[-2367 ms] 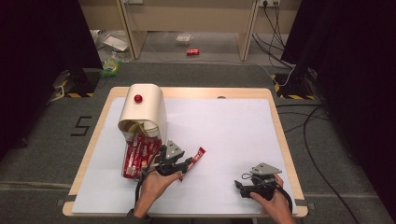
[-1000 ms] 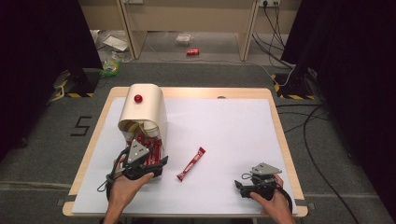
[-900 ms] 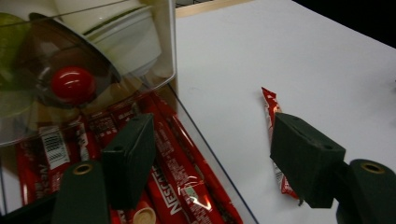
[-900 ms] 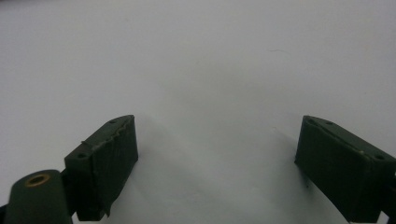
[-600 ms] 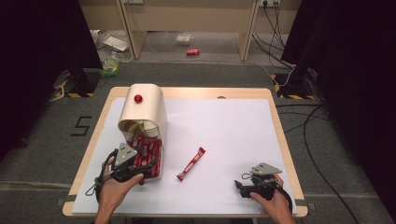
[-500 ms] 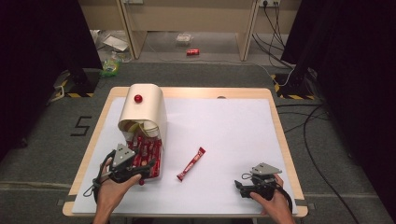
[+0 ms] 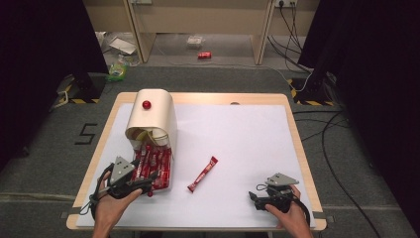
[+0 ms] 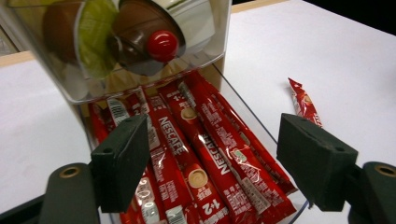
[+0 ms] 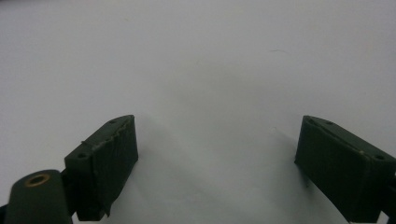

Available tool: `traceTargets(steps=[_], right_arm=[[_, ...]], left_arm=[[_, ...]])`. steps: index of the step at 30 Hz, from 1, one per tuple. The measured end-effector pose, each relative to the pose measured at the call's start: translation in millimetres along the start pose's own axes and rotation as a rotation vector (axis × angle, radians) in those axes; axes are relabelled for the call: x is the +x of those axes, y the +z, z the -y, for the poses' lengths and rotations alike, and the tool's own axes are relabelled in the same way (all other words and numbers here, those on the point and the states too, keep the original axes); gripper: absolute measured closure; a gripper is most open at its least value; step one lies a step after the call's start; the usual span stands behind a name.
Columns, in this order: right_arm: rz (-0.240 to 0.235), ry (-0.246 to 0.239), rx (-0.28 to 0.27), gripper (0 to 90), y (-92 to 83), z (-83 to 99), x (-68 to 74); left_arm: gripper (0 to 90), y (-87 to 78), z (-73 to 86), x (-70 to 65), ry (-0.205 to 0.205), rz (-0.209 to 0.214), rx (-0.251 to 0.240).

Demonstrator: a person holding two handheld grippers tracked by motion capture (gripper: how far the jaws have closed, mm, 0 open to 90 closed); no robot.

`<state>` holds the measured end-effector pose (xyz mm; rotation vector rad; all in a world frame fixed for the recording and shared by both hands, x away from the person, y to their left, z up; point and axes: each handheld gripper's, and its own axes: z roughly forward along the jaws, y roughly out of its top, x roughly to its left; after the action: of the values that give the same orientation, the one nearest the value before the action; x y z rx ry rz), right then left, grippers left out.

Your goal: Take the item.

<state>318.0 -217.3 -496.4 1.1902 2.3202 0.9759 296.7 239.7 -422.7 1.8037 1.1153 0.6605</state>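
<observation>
A cream dispenser box point(image 7: 152, 116) with a red knob point(image 7: 146, 104) stands at the table's left. Its clear tray point(image 8: 243, 105) holds several red Nescafé sachets point(image 7: 156, 161). My left gripper point(image 7: 151, 179) sits at the tray's front end, aimed along the sachets point(image 8: 196, 144). Its jaws have just been opening; my left gripper point(image 8: 215, 163) is open and its pads press on nothing. One loose sachet point(image 7: 203, 173) lies on the white sheet to the tray's right, also seen beyond the right jaw point(image 8: 303, 100). My right gripper point(image 7: 255, 199) rests open at the front right, over bare sheet point(image 9: 217, 163).
The white sheet point(image 7: 237, 139) covers a wooden table with a raised rim point(image 7: 297, 144). Coffee capsules show behind the dispenser's clear front point(image 8: 135, 28). On the floor beyond the table lie a red can point(image 7: 204, 55) and litter, and cables point(image 7: 341, 148) run along the right.
My left gripper has moved left from the loose sachet to the tray's front end, then a little farther left and toward the person. The sachet lies still. The right gripper has not moved.
</observation>
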Motion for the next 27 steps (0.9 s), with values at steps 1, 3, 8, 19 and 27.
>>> traceTargets(steps=[1, 3, 8, 19, 27], right_arm=[[-0.001, 0.0, 0.0, 13.2, 0.0, 0.0, -0.1], [0.0, 0.0, 0.0, 13.2, 0.0, 0.0, 0.0], [-0.001, 0.0, 0.0, 13.2, 0.0, 0.0, -0.1], [0.0, 0.0, 0.0, 13.2, 0.0, 0.0, 0.0], [0.0, 0.0, 0.0, 13.2, 0.0, 0.0, 0.0]], left_arm=[[25.0, -3.3, 0.8, 1.5, -0.002, -0.006, -0.004], [24.9, -7.3, 1.5, 2.9, -0.002, -0.01, -0.01], [24.9, -14.2, 3.4, 6.9, 0.0, -0.017, -0.019], [24.8, -33.0, 20.9, 16.5, -0.015, -0.042, -0.026], [24.9, -37.1, 30.6, 15.0, -0.011, -0.04, -0.032]])
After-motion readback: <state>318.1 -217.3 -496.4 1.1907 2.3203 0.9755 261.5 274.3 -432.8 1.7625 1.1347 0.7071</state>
